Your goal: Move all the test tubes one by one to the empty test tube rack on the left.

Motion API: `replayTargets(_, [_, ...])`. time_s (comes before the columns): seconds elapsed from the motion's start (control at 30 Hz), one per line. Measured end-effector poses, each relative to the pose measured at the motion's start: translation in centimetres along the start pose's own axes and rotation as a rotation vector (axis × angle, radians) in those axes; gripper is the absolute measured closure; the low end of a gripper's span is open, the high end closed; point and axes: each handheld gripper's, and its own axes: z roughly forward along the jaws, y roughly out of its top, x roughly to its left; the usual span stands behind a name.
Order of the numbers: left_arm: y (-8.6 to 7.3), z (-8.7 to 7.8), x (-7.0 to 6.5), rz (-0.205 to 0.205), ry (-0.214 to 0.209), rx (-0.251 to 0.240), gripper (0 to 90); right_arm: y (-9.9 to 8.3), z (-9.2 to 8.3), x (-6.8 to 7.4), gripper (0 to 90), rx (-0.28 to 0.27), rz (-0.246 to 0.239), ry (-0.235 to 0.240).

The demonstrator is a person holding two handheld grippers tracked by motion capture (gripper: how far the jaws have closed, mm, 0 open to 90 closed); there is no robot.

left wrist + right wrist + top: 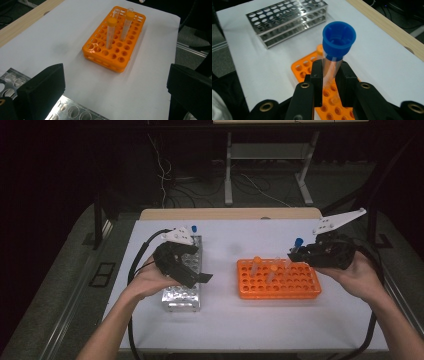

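Note:
My right gripper [296,254] hangs above the right end of the orange rack [300,292], shut on a clear tube with a blue cap [298,242]. In the right gripper view that tube [339,37] stands upright between the jaws of the gripper [330,72], its tip over the orange rack [305,67]. Two orange-capped tubes [111,32] [127,25] stand in the orange rack [102,58]. Held over the metal rack [181,299], my left gripper [197,265] is open with nothing between its jaws. Another blue-capped tube [194,228] stands at that rack's far end.
White paper covers the table [240,320], and a wooden edge [230,213] runs along its far side. The metal rack [287,18] lies well left of the orange one, with bare paper between them. Cables trail from both grippers off the near edge.

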Motion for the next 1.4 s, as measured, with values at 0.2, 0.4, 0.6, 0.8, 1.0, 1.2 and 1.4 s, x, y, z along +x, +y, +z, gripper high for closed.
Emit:
replayTargets(0.2, [1.4,-0.2,0.0,0.032,-0.016,0.017,1.4,1.7,0.4,1.7,76.2,0.009,-0.056,0.045])
replayTargets(0.4, [3.1,-0.5,0.1,0.066,-0.028,0.036,3.9,2.9,1.5,3.1,76.2,0.019,-0.101,0.087])
replayTargets(0.6, [4.5,-0.7,-0.1,0.098,-0.045,0.053,6.5,3.6,2.8,3.9,76.2,0.033,-0.122,0.119])
replayTargets(0.8, [5.3,-0.3,-0.2,0.121,-0.066,0.083,10.4,4.0,4.0,4.6,76.2,0.04,-0.136,0.148])
replayTargets(1.0, [6.0,0.5,-0.4,0.141,-0.088,0.105,14.5,4.1,5.8,5.0,76.2,0.044,-0.144,0.181])
replayTargets(1.2, [6.5,1.6,-0.6,0.162,-0.117,0.126,22.6,4.1,7.8,5.4,76.2,0.057,-0.151,0.214])
replayTargets(1.4, [6.8,2.7,-0.9,0.199,-0.158,0.16,36.2,4.3,9.5,6.0,76.2,0.071,-0.165,0.239])
